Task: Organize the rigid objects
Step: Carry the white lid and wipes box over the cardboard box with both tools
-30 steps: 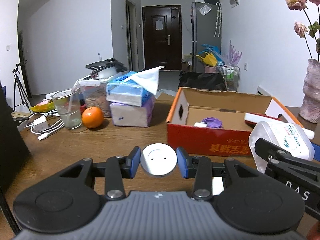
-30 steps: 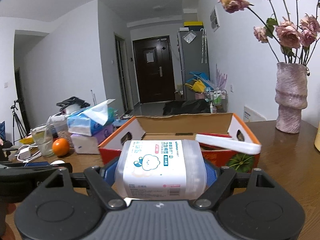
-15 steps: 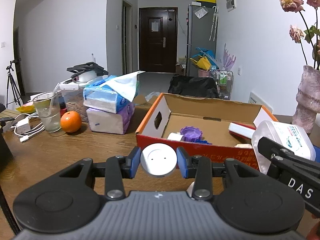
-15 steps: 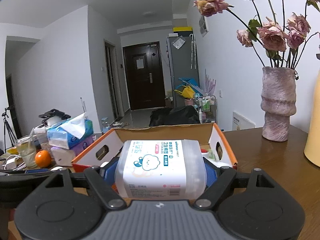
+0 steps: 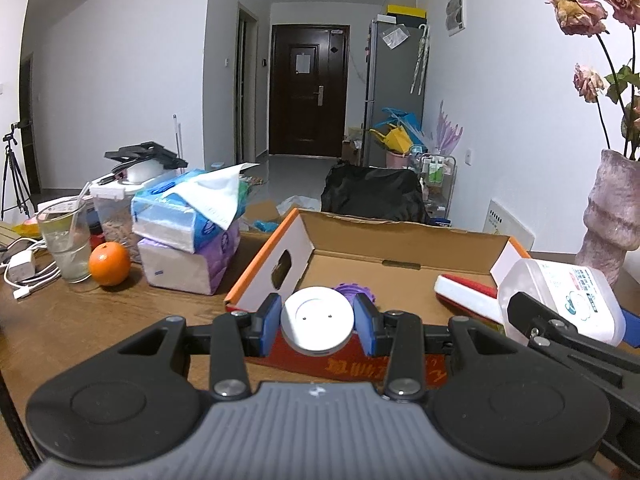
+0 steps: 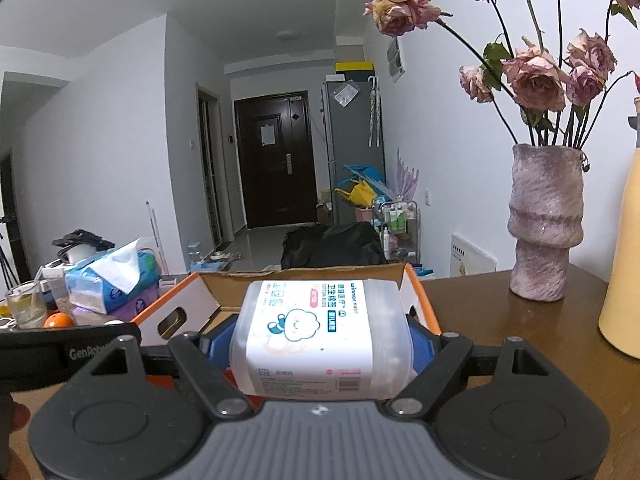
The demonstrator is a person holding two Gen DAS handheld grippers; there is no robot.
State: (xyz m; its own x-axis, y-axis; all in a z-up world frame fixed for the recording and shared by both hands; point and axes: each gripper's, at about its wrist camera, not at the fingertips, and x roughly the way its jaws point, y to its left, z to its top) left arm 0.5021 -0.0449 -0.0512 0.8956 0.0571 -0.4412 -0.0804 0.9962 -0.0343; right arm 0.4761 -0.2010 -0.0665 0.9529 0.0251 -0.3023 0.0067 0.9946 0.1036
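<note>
While both claws hover at the near edge of the cardboard box [image 5: 400,256], the left claw [image 5: 317,322] grips a white round disc [image 5: 317,320] and the right claw [image 6: 322,342] clasps a cotton-swab tub [image 6: 320,340], long axis crosswise; the box's open tray lies straight ahead, just below.

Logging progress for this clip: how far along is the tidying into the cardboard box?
Done: a purple ring and a white-and-red bar lie in the cardboard box. In hand: left gripper clamps a white disc; right gripper clamps a cotton swab tub. Left: releasing both inside.
</note>
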